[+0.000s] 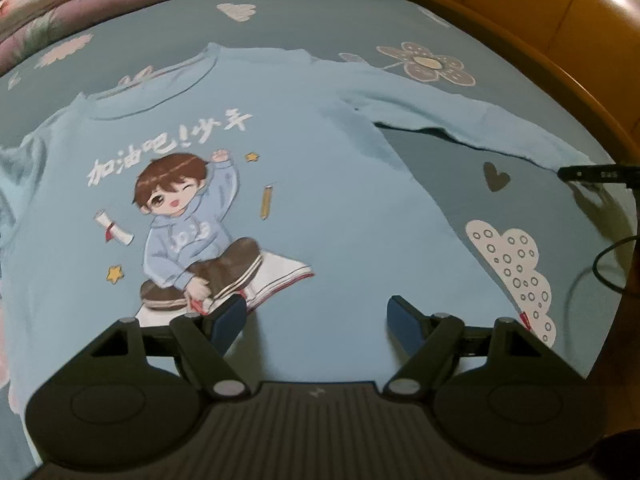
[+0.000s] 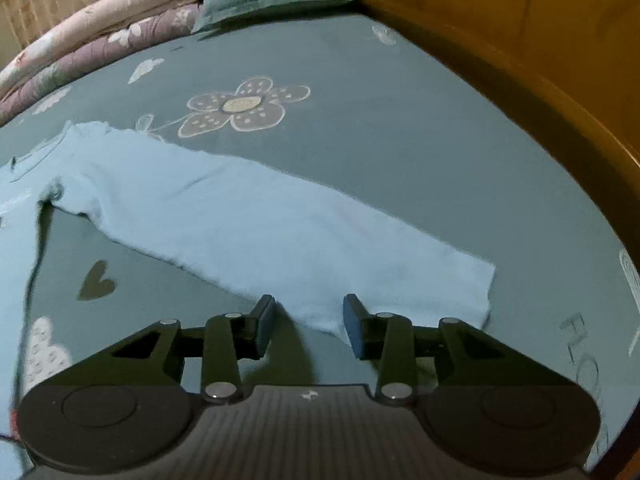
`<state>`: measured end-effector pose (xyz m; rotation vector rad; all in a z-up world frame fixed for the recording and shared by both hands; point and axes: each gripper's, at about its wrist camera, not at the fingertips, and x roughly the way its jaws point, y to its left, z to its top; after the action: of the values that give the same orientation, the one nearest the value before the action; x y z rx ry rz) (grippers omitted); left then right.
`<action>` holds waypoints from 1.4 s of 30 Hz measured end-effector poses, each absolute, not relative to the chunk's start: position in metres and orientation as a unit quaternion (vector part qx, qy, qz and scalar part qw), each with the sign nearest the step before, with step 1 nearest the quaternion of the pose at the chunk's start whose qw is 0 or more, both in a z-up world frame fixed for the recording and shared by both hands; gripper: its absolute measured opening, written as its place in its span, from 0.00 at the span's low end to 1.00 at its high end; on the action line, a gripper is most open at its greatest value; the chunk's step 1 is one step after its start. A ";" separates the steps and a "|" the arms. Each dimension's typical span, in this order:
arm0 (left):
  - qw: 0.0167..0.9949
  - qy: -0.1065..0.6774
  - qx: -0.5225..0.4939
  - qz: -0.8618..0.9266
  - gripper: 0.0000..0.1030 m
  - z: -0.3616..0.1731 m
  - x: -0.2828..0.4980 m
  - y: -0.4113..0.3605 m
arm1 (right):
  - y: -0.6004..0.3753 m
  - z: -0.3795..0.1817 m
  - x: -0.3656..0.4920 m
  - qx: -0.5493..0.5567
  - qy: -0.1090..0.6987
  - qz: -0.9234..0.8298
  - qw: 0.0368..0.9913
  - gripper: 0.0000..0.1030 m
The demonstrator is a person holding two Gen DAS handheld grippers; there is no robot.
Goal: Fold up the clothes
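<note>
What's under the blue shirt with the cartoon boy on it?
The blue shirt lies flat on a teal bedsheet printed with flowers, hearts and clouds. The sheet shows all around it, but any pictures right beneath the shirt are covered.

matt cotton shirt (image 1: 340, 208), glossy wooden bedframe (image 1: 580, 40)

Shirt's (image 1: 320, 184) left sleeve apparently cut off.

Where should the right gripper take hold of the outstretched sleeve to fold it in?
Probably at the cuff end of the sleeve, coming from its open end. The sleeve lies flat and straight on the bedsheet, and the right gripper, jaws open, is already beside that end.
</note>
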<state>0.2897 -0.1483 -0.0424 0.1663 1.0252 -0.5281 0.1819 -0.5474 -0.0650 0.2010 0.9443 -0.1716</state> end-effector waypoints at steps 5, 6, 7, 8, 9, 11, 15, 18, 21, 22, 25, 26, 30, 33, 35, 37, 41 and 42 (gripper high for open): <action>0.831 0.488 0.076 -0.257 0.76 -0.042 0.291 -0.153 | -0.565 -0.044 0.162 0.141 0.425 -0.104 0.888 0.41; 0.831 0.487 0.078 -0.257 0.76 -0.042 0.292 -0.155 | -0.572 -0.043 0.161 0.157 0.407 -0.120 0.892 0.41; 0.831 0.487 0.080 -0.256 0.76 -0.042 0.293 -0.156 | -0.582 -0.044 0.165 0.171 0.397 -0.136 0.892 0.42; 0.831 0.486 0.082 -0.257 0.76 -0.041 0.293 -0.158 | -0.591 -0.046 0.169 0.182 0.388 -0.151 0.891 0.42; 0.831 0.484 0.084 -0.260 0.76 -0.040 0.292 -0.159 | -0.596 -0.051 0.171 0.181 0.390 -0.159 0.888 0.41; 0.833 0.479 0.087 -0.261 0.76 -0.037 0.290 -0.159 | -0.608 -0.063 0.175 0.180 0.396 -0.174 0.883 0.26; 0.838 0.481 0.081 -0.245 0.76 -0.036 0.288 -0.148 | -0.609 -0.053 0.178 0.159 0.401 -0.222 0.875 0.25; 0.842 0.485 0.075 -0.223 0.76 -0.039 0.290 -0.139 | -0.572 -0.038 0.200 0.130 0.388 -0.166 0.897 0.36; 0.847 0.483 0.071 -0.209 0.76 -0.039 0.288 -0.135 | -0.526 -0.035 0.242 0.118 0.383 -0.081 0.913 0.38; 0.849 0.482 0.071 -0.206 0.76 -0.038 0.287 -0.134 | -0.509 -0.038 0.259 0.112 0.383 -0.058 0.915 0.39; 0.852 0.481 0.070 -0.195 0.76 -0.038 0.281 -0.130 | -0.463 -0.054 0.303 0.096 0.387 -0.018 0.917 0.40; 0.853 0.481 0.070 -0.191 0.76 -0.038 0.278 -0.128 | -0.453 -0.061 0.316 0.090 0.389 -0.009 0.917 0.41; 0.858 0.483 0.065 -0.166 0.76 -0.036 0.269 -0.116 | -0.438 -0.089 0.350 0.045 0.403 -0.032 0.913 0.40; 0.861 0.484 0.053 -0.146 0.76 -0.035 0.263 -0.103 | -0.453 -0.086 0.364 0.040 0.399 -0.076 0.913 0.41; 0.864 0.483 0.044 -0.134 0.76 -0.034 0.260 -0.094 | -0.451 -0.077 0.367 0.046 0.395 -0.071 0.915 0.41; 0.866 0.484 0.037 -0.124 0.76 -0.034 0.260 -0.089 | -0.440 -0.065 0.358 0.071 0.384 -0.011 0.921 0.42; 0.865 0.487 0.033 -0.115 0.77 -0.037 0.263 -0.086 | -0.394 -0.066 0.346 0.056 0.378 0.117 0.917 0.43; 0.865 0.488 0.034 -0.114 0.77 -0.038 0.263 -0.086 | -0.388 -0.075 0.350 0.051 0.390 0.119 0.912 0.43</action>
<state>0.2634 -0.0859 -0.0376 0.0703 1.0215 -0.2390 0.3498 -0.3882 -0.0750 0.1049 0.8038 0.2454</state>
